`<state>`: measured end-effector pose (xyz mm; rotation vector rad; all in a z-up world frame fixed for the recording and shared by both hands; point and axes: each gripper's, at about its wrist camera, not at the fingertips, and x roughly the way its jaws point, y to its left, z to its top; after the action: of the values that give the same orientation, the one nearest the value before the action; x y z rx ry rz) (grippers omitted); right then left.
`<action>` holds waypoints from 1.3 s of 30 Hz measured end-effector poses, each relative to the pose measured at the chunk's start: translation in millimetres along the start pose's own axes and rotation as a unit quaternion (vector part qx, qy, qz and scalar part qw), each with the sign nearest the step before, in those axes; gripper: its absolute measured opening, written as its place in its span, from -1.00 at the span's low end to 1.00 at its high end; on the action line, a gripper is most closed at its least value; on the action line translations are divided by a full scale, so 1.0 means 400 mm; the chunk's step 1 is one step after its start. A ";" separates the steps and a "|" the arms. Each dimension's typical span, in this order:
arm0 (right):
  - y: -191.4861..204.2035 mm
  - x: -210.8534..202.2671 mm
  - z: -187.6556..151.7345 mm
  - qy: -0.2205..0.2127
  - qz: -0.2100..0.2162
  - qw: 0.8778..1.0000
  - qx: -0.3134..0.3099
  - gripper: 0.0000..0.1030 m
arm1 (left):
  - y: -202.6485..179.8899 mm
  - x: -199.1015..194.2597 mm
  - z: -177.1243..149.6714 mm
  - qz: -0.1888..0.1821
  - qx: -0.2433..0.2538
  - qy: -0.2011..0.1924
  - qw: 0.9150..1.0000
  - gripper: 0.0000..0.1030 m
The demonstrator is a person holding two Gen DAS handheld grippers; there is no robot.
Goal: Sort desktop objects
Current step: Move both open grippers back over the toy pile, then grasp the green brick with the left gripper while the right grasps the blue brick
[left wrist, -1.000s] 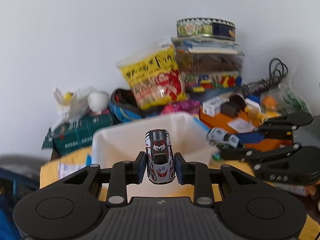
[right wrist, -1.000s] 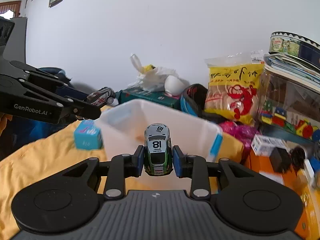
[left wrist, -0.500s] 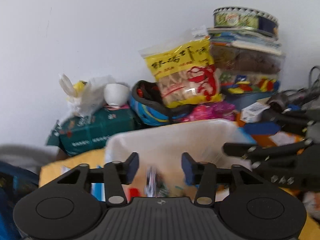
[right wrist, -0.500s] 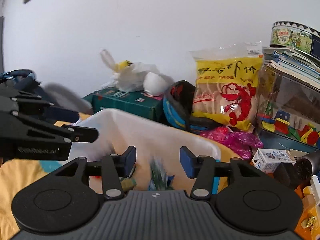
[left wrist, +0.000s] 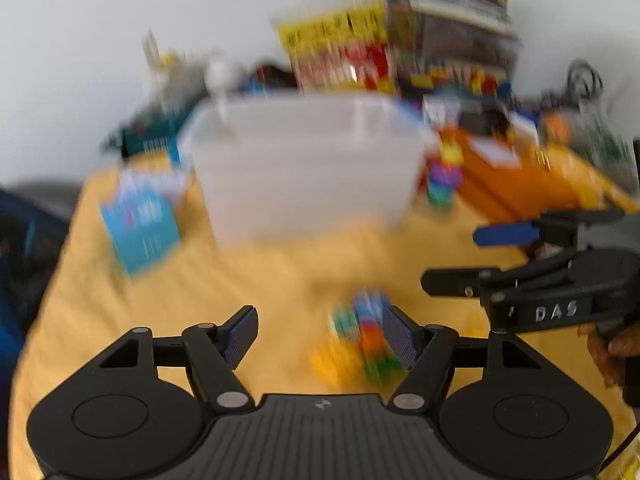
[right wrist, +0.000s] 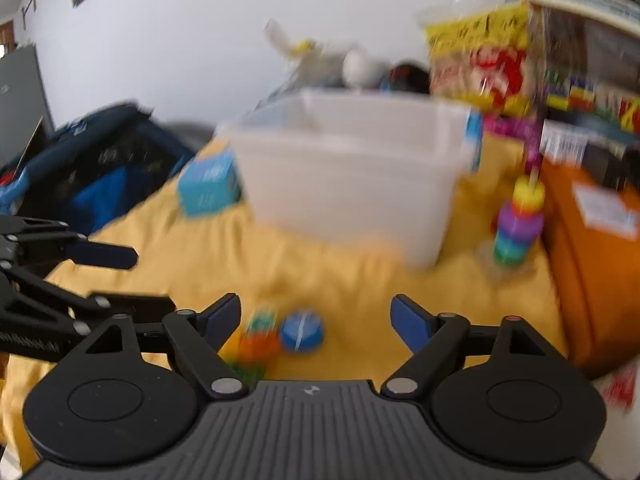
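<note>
left gripper wide open, empty, right gripper likewise — colourful blocks below, white bin beyond

Yellow cloth; translucent white bin; rainbow ring stack.

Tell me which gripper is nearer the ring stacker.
Right. The right gripper is open, with the ring stacker ahead to its right. The left gripper, also open, sits farther out on the other side.

Colourful toy pieces blurred beyond recognition
</note>
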<state>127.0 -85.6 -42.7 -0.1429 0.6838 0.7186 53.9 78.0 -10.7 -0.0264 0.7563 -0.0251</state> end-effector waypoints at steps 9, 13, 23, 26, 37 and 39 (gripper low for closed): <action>0.026 -0.023 -0.178 0.071 0.049 0.996 0.009 0.76 | -0.055 -0.021 -0.177 -0.060 -0.001 0.076 0.995 0.40; 0.060 -0.016 -0.210 0.095 0.038 0.994 -0.025 0.73 | -0.048 -0.036 -0.202 -0.045 -0.015 0.087 0.995 0.38; 0.086 -0.021 -0.220 0.094 0.028 0.993 -0.066 0.34 | 0.006 -0.074 -0.269 0.000 -0.004 0.087 0.996 -0.10; 0.094 -0.024 -0.211 0.088 0.026 0.993 -0.072 0.33 | 0.009 -0.051 -0.275 -0.013 -0.001 0.081 0.997 -0.18; 0.171 0.079 -0.140 0.042 -0.045 0.971 -0.230 -0.20 | -0.008 0.004 -0.188 -0.057 -0.003 0.044 0.997 -0.18; 0.165 0.110 -0.141 0.064 -0.071 0.969 -0.228 -0.18 | -0.016 0.018 -0.192 -0.055 0.000 0.053 0.997 -0.18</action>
<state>78.5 -30.9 -107.0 -0.6593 0.6135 0.7240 6.1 70.5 -71.2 -0.0670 0.8599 -0.1325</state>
